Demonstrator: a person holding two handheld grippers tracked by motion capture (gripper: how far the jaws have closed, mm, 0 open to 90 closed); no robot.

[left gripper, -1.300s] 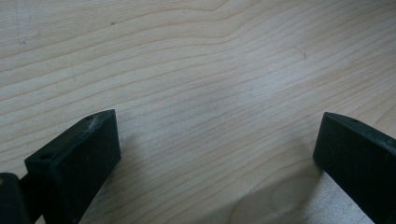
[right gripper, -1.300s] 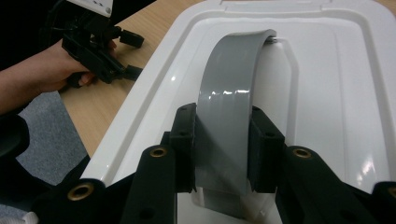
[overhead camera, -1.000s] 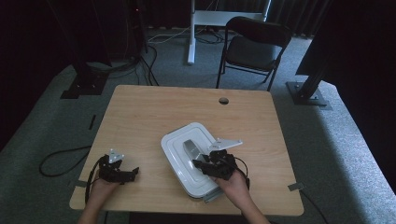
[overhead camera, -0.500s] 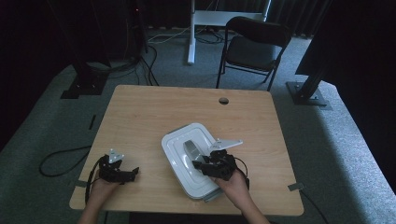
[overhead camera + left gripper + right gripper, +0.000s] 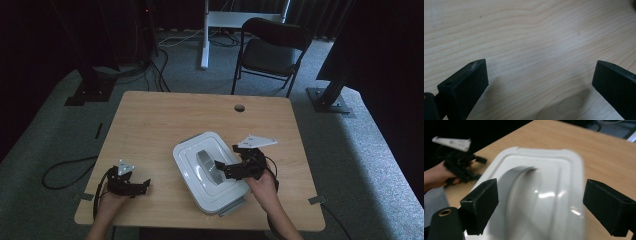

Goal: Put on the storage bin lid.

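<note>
The person's two forearms come in from the near edge, one tool in each hand. The left tool (image 5: 142, 184) sits low at the near left, gripped from behind, its jaws spread wide with nothing between them, pointing rightward. The right tool (image 5: 224, 169) is held farther in and higher, its grey three-cornered plate tilted up, jaws aimed leftward. Its jaws have just been opening and now stand wide apart, the pads pressing on nothing.
</note>
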